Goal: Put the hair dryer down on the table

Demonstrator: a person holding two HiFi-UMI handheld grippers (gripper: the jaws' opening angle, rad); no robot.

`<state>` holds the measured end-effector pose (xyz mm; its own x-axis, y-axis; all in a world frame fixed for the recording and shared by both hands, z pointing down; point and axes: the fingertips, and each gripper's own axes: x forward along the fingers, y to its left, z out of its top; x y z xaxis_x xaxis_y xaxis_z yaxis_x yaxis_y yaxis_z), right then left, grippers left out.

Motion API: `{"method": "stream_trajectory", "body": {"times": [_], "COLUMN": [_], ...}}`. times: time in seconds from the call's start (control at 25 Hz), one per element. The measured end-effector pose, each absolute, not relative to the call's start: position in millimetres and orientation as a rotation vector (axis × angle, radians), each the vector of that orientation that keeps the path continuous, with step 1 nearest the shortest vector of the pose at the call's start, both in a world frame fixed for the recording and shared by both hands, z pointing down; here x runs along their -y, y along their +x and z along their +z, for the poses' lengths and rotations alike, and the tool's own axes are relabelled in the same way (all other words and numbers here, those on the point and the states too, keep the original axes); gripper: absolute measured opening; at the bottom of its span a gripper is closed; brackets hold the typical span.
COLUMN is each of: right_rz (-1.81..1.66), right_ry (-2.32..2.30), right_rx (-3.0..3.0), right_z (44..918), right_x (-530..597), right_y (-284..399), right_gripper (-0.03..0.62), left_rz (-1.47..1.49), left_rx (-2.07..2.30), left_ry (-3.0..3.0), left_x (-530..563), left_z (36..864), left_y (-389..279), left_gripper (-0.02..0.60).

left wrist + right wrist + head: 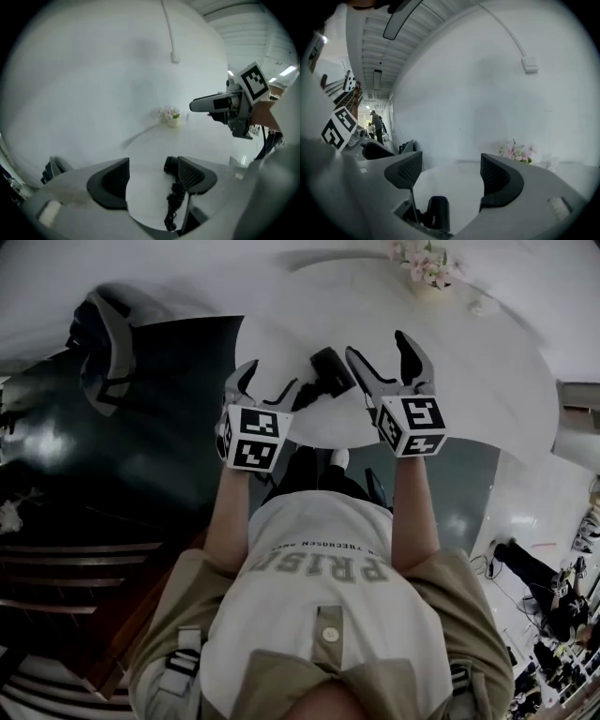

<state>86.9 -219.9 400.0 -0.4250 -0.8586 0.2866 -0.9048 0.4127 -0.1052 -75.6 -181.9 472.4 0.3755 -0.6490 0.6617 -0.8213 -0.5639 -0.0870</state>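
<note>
The black hair dryer (330,371) lies on the round white table (469,362) near its front edge, between my two grippers and apart from both. My left gripper (267,385) hovers just left of it, open and holding nothing. In the left gripper view the hair dryer (171,165) shows partly behind the right jaw, and its coiled cord (174,201) trails toward the table's near edge. My right gripper (380,348) stands open just right of the dryer. The right gripper view has the hair dryer (436,213) low, below the open jaws.
A small pot of pink flowers (427,268) stands at the table's far side against the white wall. A dark chair (103,343) is off to the left on the dark floor. The person's legs stand close to the table's front edge.
</note>
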Motion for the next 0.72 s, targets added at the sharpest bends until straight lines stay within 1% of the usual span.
{"method": "stream_trajectory", "body": {"times": [0.12,0.16,0.4,0.48,0.6,0.72], "right_rz": [0.299,0.268,0.076,0.036,-0.009,-0.059], "right_ry": [1.619,1.639,1.76,1.773,1.779,1.822], "right_rx": [2.485,2.485,2.481,2.483,2.47,2.439], "right_z": [371,361,303,290,278,269], "right_x": [222,224,227,227,225,223], "right_y": [92,95,107,109,111,117], "right_gripper": [0.393,0.384,0.357,0.338,0.31,0.249], "left_rz": [0.88,0.845,0.531,0.459,0.406,0.343], "left_rx": [1.394,1.423,1.582,1.642,1.694,1.743], "left_ry": [2.472,2.502,2.613,2.633,2.653,2.654], "left_x": [203,210,237,242,245,245], "left_z": [434,420,342,322,302,290], "left_y": [-66,-63,-54,-54,-54,-55], "left_gripper": [0.339,0.339,0.33,0.241,0.214,0.169]}}
